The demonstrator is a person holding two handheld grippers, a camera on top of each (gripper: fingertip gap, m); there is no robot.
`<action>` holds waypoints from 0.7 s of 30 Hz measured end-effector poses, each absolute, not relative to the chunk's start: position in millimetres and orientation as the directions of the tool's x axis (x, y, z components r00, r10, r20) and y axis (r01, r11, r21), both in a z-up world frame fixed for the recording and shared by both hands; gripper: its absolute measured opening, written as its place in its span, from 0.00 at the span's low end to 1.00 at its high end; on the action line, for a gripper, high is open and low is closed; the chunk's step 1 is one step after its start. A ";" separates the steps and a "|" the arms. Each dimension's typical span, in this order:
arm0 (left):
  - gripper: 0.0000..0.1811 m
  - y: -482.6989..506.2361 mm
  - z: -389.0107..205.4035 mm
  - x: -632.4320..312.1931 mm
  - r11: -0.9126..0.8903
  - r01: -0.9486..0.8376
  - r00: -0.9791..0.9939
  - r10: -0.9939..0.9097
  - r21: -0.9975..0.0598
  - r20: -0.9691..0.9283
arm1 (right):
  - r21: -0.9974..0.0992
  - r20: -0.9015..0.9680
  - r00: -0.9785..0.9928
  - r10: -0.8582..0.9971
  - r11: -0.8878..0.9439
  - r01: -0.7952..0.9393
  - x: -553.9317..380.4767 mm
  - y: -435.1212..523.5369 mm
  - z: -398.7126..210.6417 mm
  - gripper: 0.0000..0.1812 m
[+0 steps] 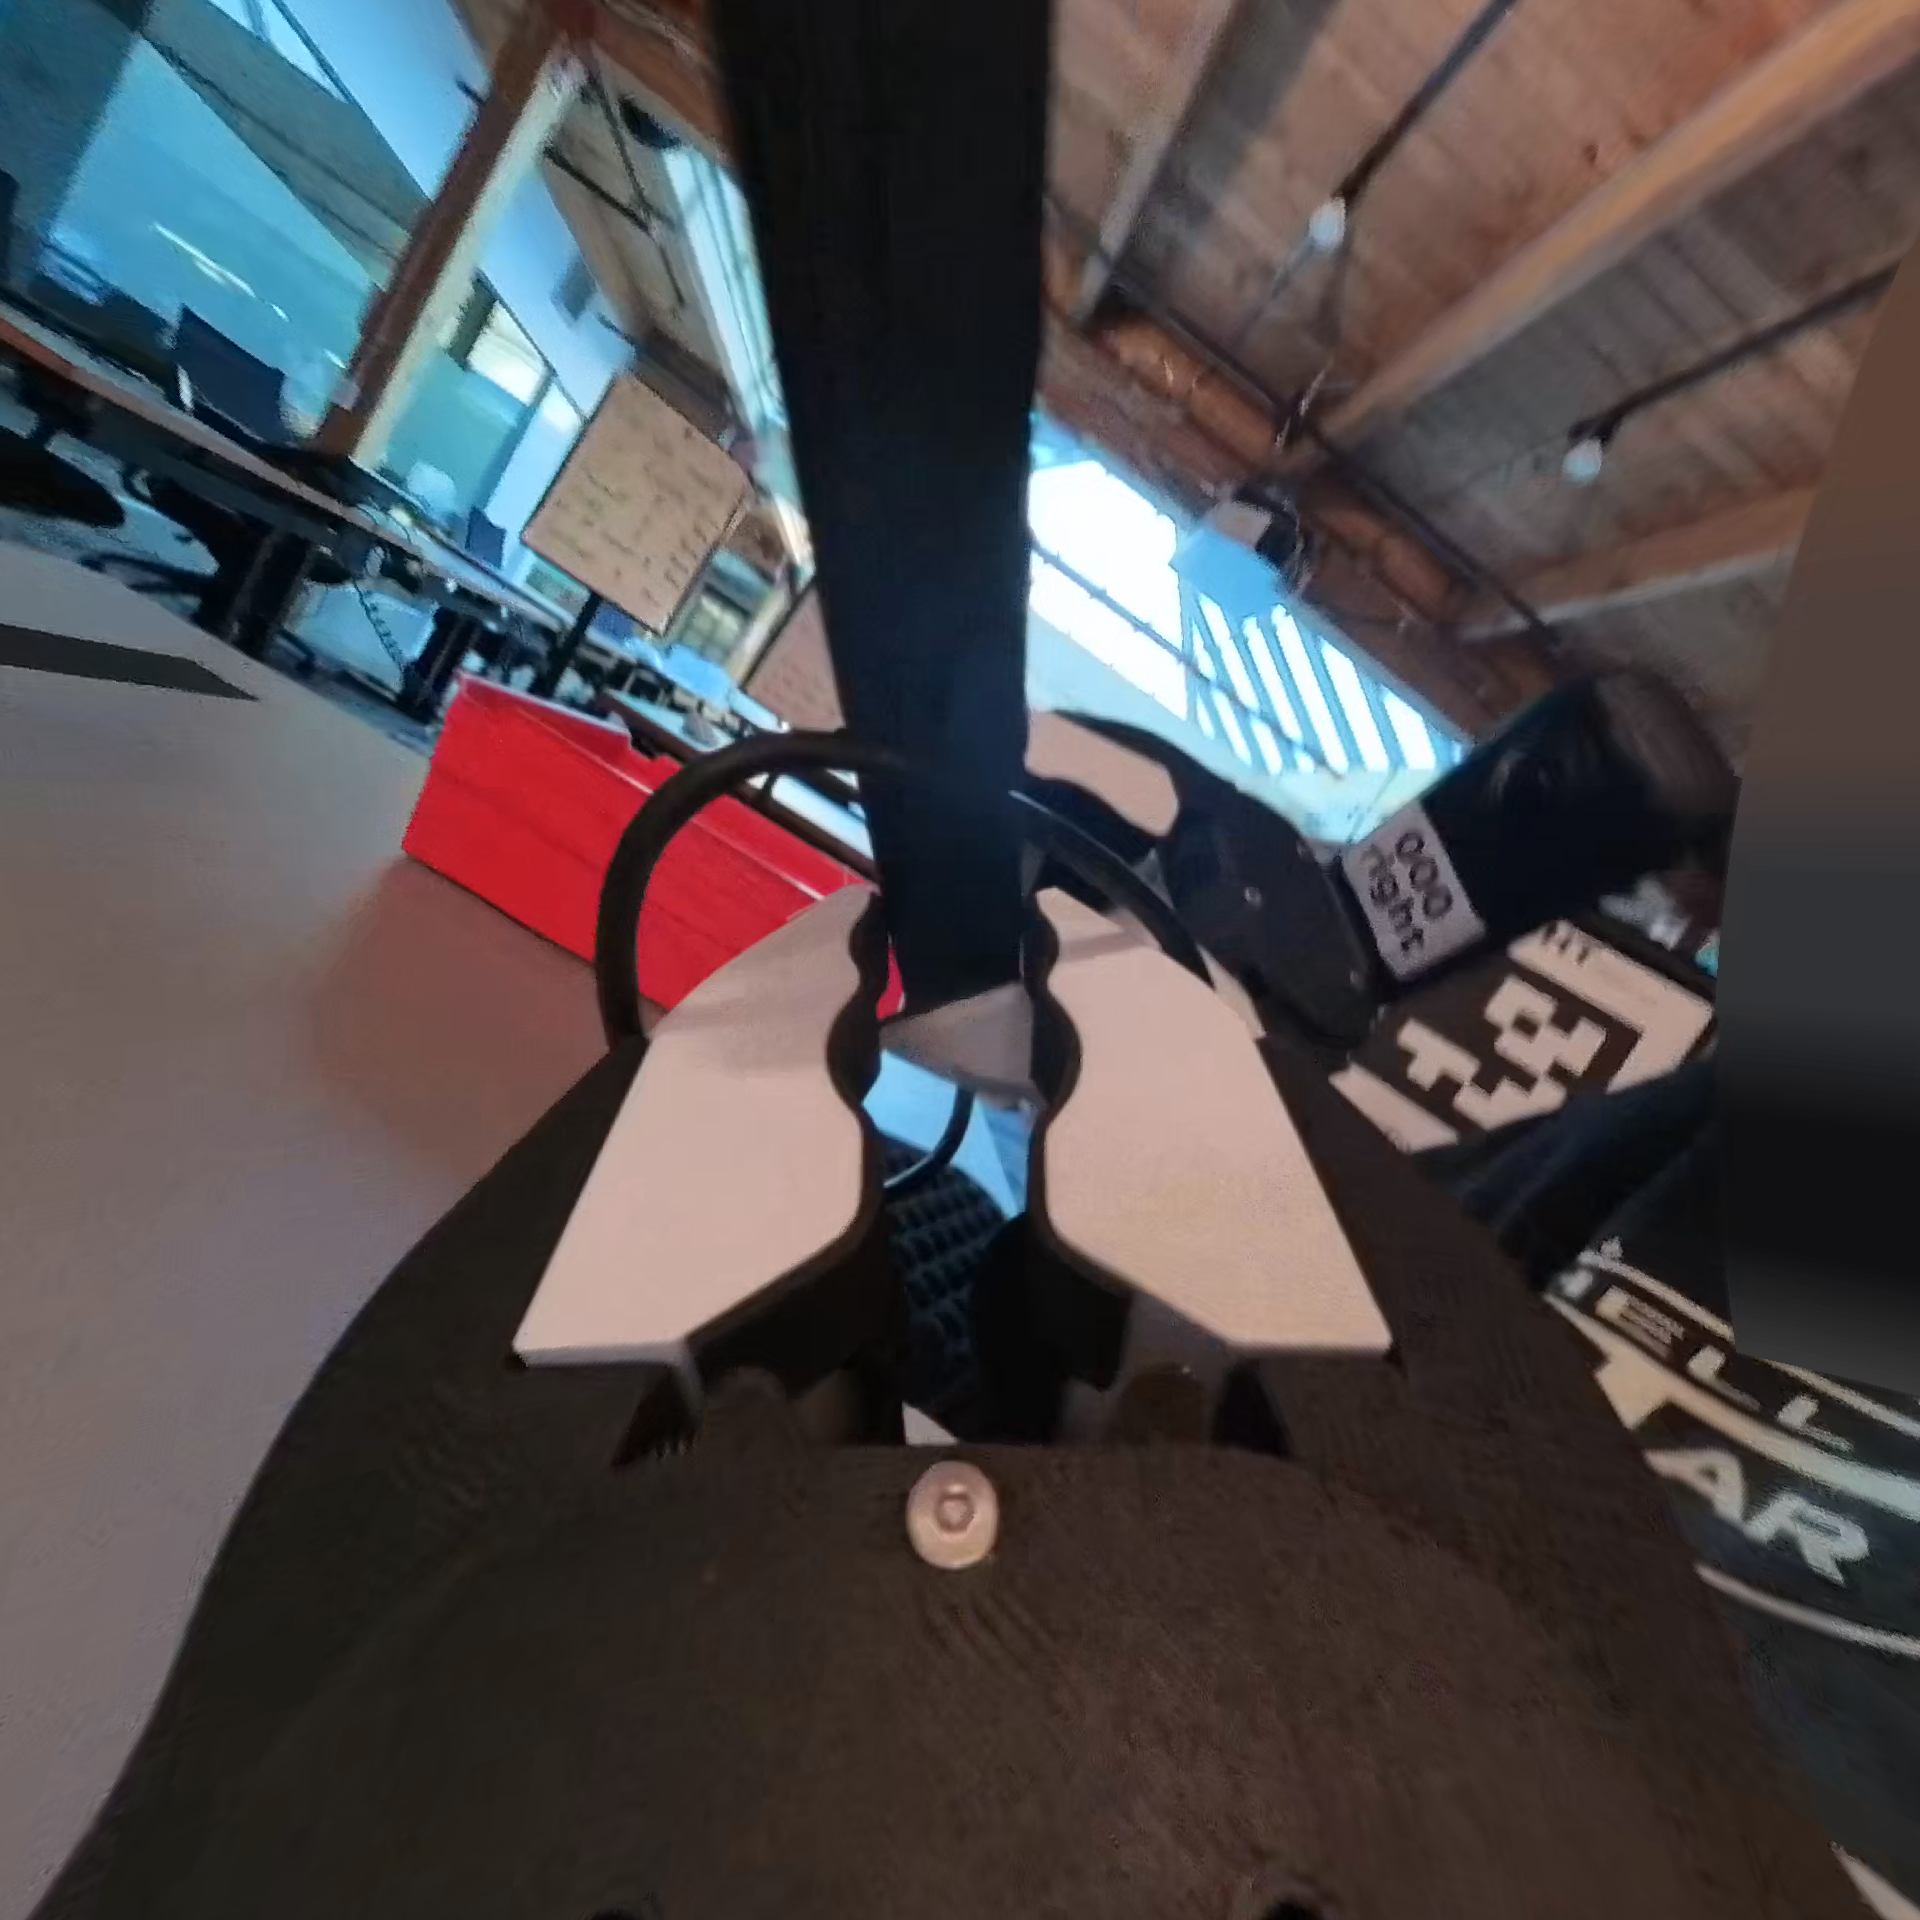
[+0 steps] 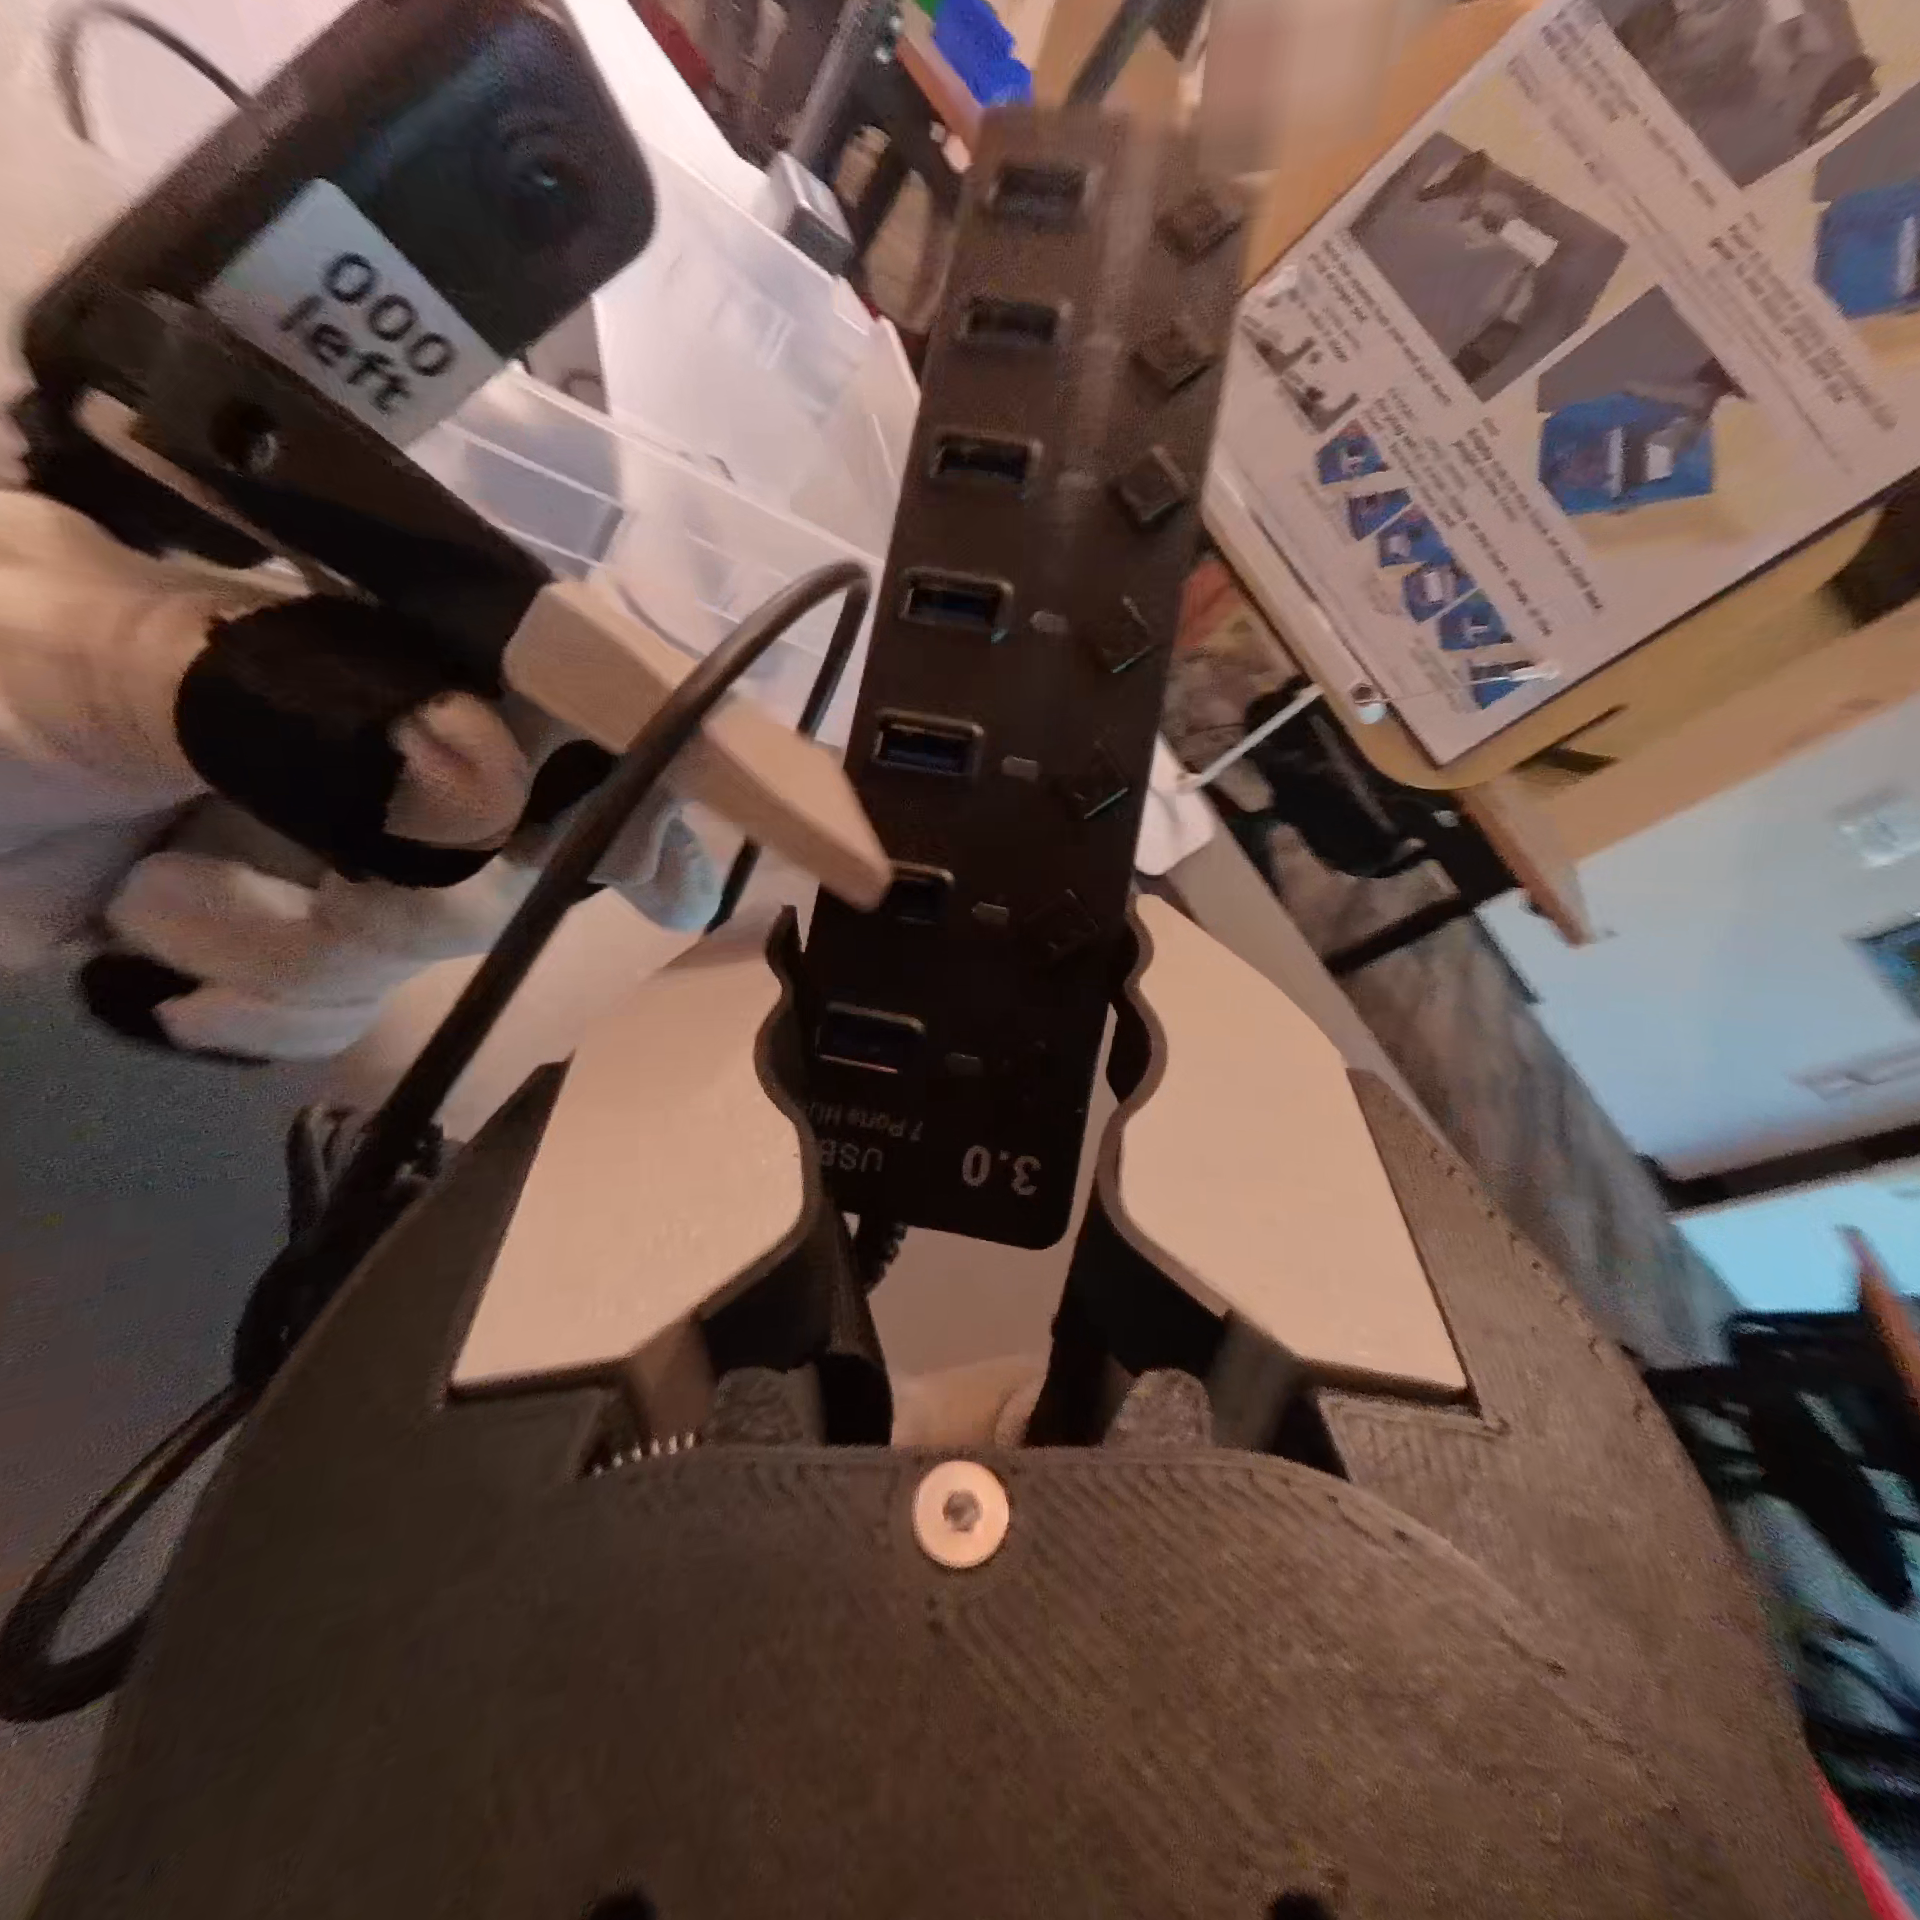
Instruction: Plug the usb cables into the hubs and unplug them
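The right gripper [image 2: 951, 1049] clamps the near end of the black USB hub [image 2: 1023, 665], which stands lengthwise away from it. The left gripper [image 1: 951, 1023] pinches the USB cable [image 2: 582, 862] plug at the hub's second-nearest port; beyond sits a red box [image 1: 582, 821].

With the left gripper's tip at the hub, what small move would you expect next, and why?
Probably a short push of the left gripper straight toward the hub. Its tip sits at the mouth of the second port from the near end, while the right gripper clamps the hub's near end steady. Whether a plug is already seated cannot be seen.
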State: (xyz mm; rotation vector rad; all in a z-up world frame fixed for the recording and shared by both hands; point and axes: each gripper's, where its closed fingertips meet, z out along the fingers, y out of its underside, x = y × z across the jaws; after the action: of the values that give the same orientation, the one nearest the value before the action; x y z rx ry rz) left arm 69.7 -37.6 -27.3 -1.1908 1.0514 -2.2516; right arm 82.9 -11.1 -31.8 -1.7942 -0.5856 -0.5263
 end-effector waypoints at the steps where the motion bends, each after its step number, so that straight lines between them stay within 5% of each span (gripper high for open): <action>1: 0.14 -45.9 -29.4 69.7 -0.576 -0.051 -0.584 -0.646 -0.816 0.493 | -0.756 0.584 0.797 0.157 -0.254 0.603 86.4 -17.6 -26.9 0.31; 4: 0.14 -65.4 -49.7 66.1 -0.291 -0.222 -0.630 -0.685 -0.931 0.364 | -0.771 0.542 0.825 0.159 -0.297 0.563 117.9 -44.0 -9.5 0.31; 8: 0.11 -59.1 -89.2 62.7 0.064 -0.355 -0.611 -0.771 -0.933 0.180 | -0.804 0.345 0.893 0.288 -0.401 0.440 134.8 -85.3 -13.6 0.31; 15: 0.09 22.4 -64.7 76.4 0.000 -0.205 -0.165 -0.986 -0.979 0.035 | -0.592 0.130 0.831 0.540 -0.631 0.502 118.9 -112.9 -87.7 0.31; 21: 0.11 23.5 -30.2 68.0 0.061 -0.001 -0.119 -0.991 -0.998 -0.060 | -0.392 -0.046 0.771 0.635 -0.721 0.571 108.1 -116.7 -150.9 0.31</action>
State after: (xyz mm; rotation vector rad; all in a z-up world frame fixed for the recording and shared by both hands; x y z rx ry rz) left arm 68.0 23.5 -30.2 -1.1084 1.3277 -1.2482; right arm 108.1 -116.7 -150.9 -2.6078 -0.9226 0.2511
